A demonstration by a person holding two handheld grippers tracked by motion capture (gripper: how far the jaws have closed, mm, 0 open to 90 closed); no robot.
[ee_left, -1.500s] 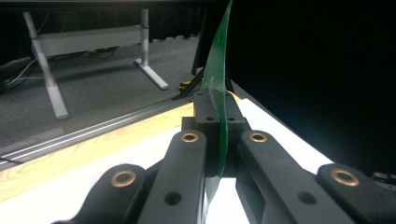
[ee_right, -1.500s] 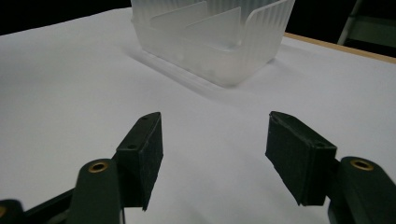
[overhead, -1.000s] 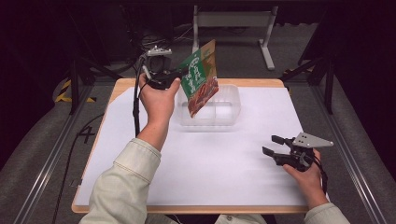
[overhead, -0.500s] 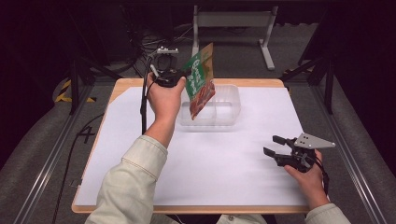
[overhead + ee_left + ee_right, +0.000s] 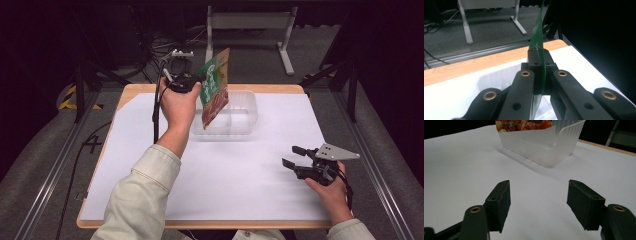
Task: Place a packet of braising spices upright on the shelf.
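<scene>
Tongs in the left hand (image 5: 186, 83) are clamped on the edge of a flat green-and-red printed foil snack pouch (image 5: 215, 89); in the left gripper view the thin green film (image 5: 538, 50) stands edge-on between the two black jaws, which are pressed together on it. The pouch hangs tilted from these tongs, its red lower end dipping into the near-left part of a clear, ribbed rectangular plastic container (image 5: 248, 118) that sits just below and beyond them on the white-covered worktop (image 5: 240, 175). I cannot tell whether the pouch's lower corner already touches the container floor.

The right-hand tongs (image 5: 300, 162) are spread wide with nothing between them, resting low over the bare worktop, well apart from the container, which stands ahead of them in the right gripper view (image 5: 544, 145).

By my reading, the pick-up and carry are done, and the pouch is partly inside the container. What remains is to lower it fully, let it lean or lie flat, open the left tongs, and draw them clear without dragging the pouch back out.
</scene>
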